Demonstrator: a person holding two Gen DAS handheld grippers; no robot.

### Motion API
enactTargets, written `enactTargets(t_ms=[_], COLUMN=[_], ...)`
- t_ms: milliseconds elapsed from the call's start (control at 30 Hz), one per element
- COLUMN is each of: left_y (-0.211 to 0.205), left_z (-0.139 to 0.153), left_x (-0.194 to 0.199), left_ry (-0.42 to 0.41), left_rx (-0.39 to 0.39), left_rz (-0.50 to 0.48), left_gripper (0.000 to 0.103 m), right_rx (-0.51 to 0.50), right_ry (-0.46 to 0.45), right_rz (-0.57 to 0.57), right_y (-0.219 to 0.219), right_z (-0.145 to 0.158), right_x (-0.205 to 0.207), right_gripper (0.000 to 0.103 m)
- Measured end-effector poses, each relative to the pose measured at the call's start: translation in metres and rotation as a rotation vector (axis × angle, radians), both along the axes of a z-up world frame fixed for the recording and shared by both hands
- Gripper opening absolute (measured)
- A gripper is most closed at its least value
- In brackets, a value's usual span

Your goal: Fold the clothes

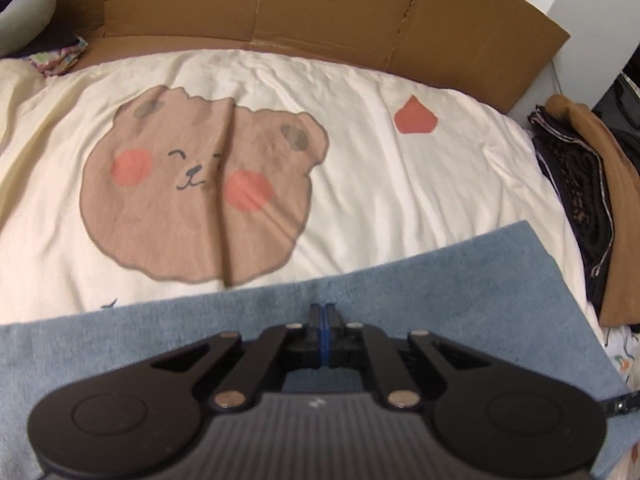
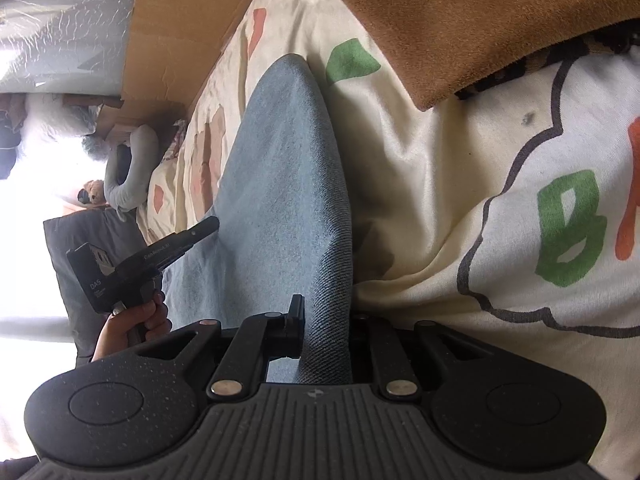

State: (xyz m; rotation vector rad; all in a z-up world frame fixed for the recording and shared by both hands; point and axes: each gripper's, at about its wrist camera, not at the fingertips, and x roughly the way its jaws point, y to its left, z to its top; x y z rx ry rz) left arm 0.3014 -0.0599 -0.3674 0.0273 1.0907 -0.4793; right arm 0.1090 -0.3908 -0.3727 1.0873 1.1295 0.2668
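left wrist view: left gripper (image 1: 324, 312) clenched empty over blue denim garment (image 1: 420, 300) flat on bed (image 1: 360, 168). right gripper (image 2: 324, 320) grasping thick folded denim edge, long axis running straight ahead; right hand nearer for coming fold.

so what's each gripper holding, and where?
Right gripper: jaws pinch a folded edge of the blue denim garment. Left gripper: jaws shut, holding nothing visible.

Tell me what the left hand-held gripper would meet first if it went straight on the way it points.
Probably the blue denim garment just beyond the shut left hand-held gripper, which tilts down over it; past that lies the bear-print bed cover. Depth is unclear.
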Motion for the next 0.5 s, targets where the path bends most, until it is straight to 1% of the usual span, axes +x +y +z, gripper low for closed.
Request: enactTargets(t_ms=[100,300,400,500], left_y=[0.003,0.012,0.013,0.016], left_z=[0.0,-0.002,-0.003,-0.001], left_x=[-0.007,-0.036,-0.056,-0.075], left_ry=[0.015,0.053,0.052,0.074], left_rx=[-0.016,-0.051,-0.046,-0.044], left_rz=[0.001,0.006,-0.026,-0.04], left_gripper=[0.004,0.004,0.004,0.004], right_rx=[-0.001,0.004,0.002,0.0], right_ry=[0.003,0.009,0.011,0.012], right_rz=[-0.013,-0.05,-0.063,-0.077], right_y=[0.0,0.002,0.003,0.004], right_z=[-0.001,-0.003,-0.003,-0.004], right_x=[-0.001,-0.003,-0.002,-0.002], right_gripper=[0.013,0.014,0.014,0.014])
